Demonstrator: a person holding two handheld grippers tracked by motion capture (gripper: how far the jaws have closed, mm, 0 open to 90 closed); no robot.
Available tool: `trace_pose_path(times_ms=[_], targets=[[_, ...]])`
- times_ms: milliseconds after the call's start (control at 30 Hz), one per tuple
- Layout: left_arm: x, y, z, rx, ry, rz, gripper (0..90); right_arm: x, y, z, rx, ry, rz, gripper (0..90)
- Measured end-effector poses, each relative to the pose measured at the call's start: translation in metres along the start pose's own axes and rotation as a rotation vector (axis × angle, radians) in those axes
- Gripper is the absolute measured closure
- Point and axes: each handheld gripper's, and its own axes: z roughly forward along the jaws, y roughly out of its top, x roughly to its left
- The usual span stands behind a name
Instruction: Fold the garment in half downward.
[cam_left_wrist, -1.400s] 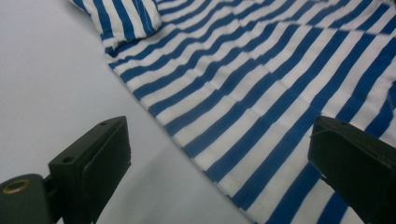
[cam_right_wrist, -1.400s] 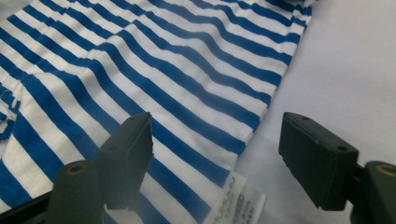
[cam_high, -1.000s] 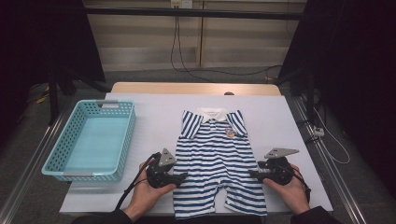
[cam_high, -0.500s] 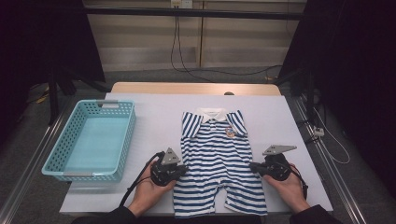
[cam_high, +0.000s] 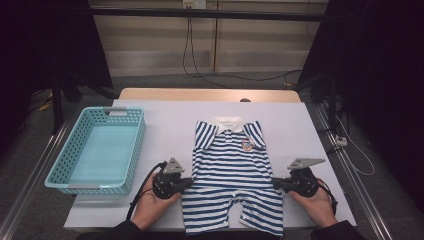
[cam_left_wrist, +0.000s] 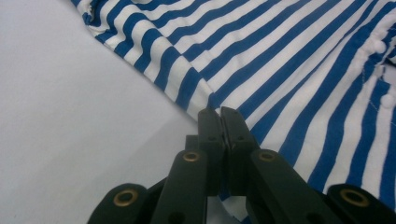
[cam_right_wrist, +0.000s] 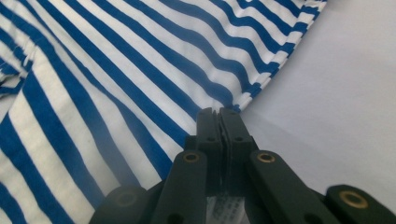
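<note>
A wooden table (cam_high: 150, 93) carries a white sheet (cam_high: 165, 125) over most of its top; on the sheet lie a light-blue plastic basket (cam_high: 134, 145) at left and a blue-and-white striped baby romper (cam_high: 232, 170), spread flat

blue-and-white striped romper (cam_high: 231, 175), turquoise basket (cam_high: 60, 172), white table (cam_high: 165, 120)

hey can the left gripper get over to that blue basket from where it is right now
Probably yes, once it lets go. The basket stands on the table just left of the left gripper, with bare white surface between them. But its jaws are shut on the side edge of the striped romper, so the cloth would drag along.
</note>
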Motion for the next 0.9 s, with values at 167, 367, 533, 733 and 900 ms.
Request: trace_pose_path(times_ms=[167,367,533,733,900], targets=[[-0.005,-0.001,-0.003,0.006,-0.015,0.013,87.9,0.004,-0.002,-0.002,0.005,0.008,-0.031,88.6],[-0.01,-0.005,-0.007,0.041,-0.024,0.034,87.9,0.011,-0.007,-0.007,0.001,0.009,-0.073,88.6],[-0.013,-0.007,-0.01,0.055,-0.021,0.024,87.9,0.017,-0.009,-0.01,0.004,0.009,-0.098,88.7],[-0.017,-0.014,-0.017,0.051,-0.037,0.015,87.8,0.024,-0.012,-0.013,0.004,0.011,-0.123,88.4],[-0.015,-0.016,-0.017,0.036,-0.034,0.014,83.1,0.026,-0.013,-0.013,0.007,0.008,-0.128,84.2]])
